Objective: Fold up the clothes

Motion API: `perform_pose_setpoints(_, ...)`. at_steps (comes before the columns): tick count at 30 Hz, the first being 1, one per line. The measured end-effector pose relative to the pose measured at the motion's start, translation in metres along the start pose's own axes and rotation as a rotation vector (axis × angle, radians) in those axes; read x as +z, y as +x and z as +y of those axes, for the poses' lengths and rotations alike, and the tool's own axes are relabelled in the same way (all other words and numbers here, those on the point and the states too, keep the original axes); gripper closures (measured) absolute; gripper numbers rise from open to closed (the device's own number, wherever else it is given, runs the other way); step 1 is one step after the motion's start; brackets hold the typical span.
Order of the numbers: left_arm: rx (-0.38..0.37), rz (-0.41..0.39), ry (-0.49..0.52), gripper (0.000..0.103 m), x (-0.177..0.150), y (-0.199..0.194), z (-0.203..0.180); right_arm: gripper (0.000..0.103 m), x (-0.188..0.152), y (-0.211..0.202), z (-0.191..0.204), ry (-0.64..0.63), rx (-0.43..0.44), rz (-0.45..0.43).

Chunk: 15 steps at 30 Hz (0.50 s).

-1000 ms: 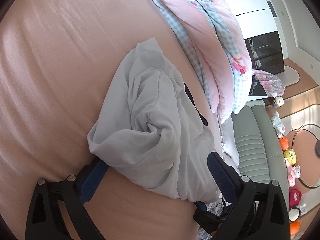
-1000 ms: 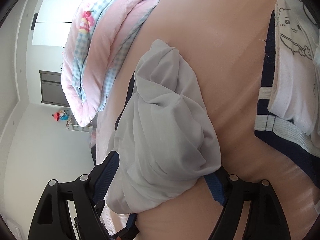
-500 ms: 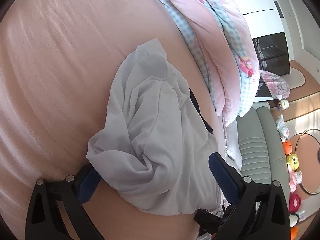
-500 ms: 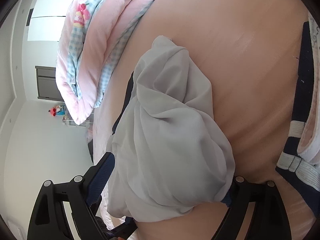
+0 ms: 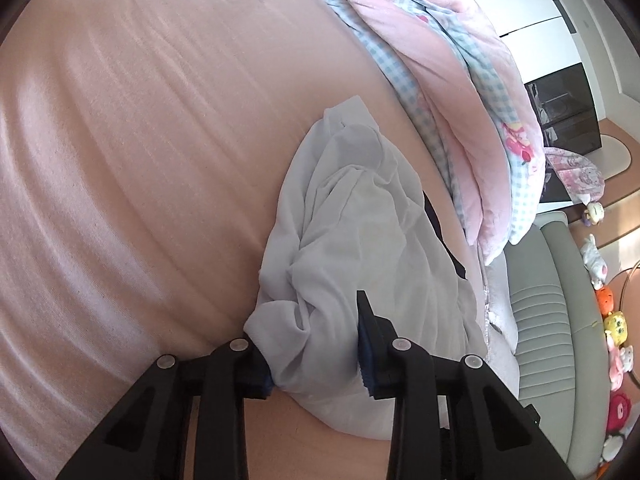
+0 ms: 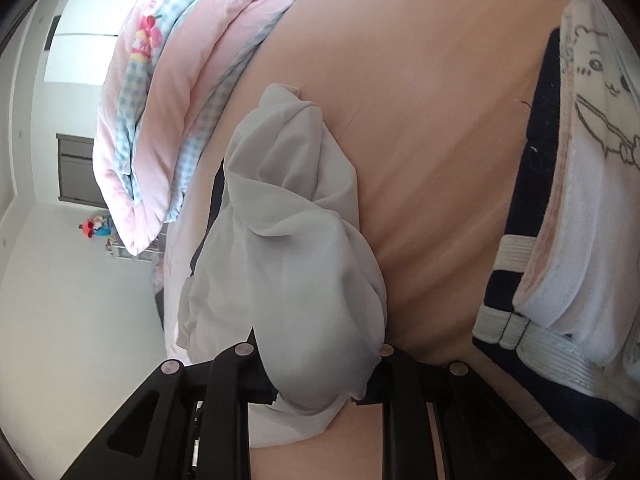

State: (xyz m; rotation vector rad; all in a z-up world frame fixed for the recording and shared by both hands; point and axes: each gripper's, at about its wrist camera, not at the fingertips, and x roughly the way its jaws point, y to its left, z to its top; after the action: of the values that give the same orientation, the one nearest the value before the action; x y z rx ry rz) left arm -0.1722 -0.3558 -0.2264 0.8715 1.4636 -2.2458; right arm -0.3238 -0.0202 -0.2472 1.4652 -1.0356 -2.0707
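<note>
**Inspector A:** The left gripper is seen with its jaws closing, and a bunched edge of the pale grey garment is pinched between the pads. The right gripper is likewise closing, with a fold of the same garment pressed between its pads.

**Inspector B:** Where is the garment found?

**Inspector A:** It is laid crumpled on the peach bed sheet, near the bed's edge. A dark item is partly seen beneath it; what it is cannot be told.

**Inspector B:** And the surroundings?

**Inspector A:** A pink and blue checked quilt is heaped beyond the garment. Folded navy and white clothes are noted well apart on the sheet. A grey sofa is seen beside the bed.
</note>
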Motion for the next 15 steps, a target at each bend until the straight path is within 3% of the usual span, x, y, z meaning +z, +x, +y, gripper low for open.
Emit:
perform_pose_setpoints(4, -0.023, 0.039, -0.017, 0.073, 0.006, 0.000, 0.005, 0.083, 0.003, 0.002, 0.009, -0.075, -0.027, 0.026)
perform_pose_setpoints(9, 0.002, 0.083, -0.016, 0.074, 0.012, 0.002, 0.001, 0.083, 0.003, 0.005, 0.034, -0.212, -0.166, 0.058)
perform_pose_setpoints(12, 0.085, 0.097, 0.094, 0.074, 0.013, 0.002, -0.016, 0.083, -0.003, 0.009, 0.053, -0.315, -0.284, 0.060)
perform_pose_setpoints(15, 0.248, 0.091, 0.320, 0.072, 0.010, 0.005, -0.046, 0.083, -0.009, 0.013, 0.070, -0.434, -0.405, 0.065)
